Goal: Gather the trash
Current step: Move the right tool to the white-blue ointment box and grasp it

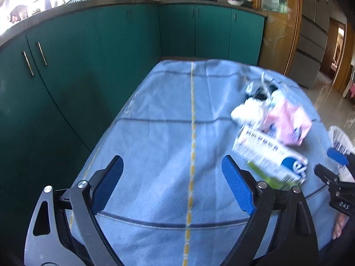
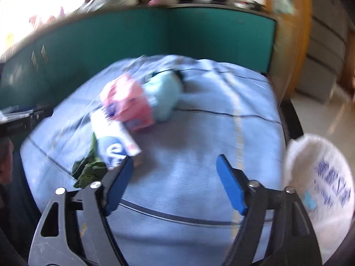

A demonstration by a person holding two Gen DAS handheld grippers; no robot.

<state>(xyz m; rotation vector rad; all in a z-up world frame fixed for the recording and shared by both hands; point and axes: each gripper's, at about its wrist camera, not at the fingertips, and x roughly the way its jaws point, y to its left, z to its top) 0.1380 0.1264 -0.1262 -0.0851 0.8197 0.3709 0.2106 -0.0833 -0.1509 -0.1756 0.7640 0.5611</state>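
Bare blue cloth lies open left of the trash pile — white bag crowds the right edge.

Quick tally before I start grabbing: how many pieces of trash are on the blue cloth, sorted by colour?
Pink: 1, the pink carton
White with blue print: 1, the white box
Green: 1, the green crumpled wrapper
White: 1, the white crumpled wad
Black and silver: 1, the dark wrapper clump, too blurred to split further
Total: 5, at least; the pile overlaps.

One pink carton, one white box, one white bag, two tools.
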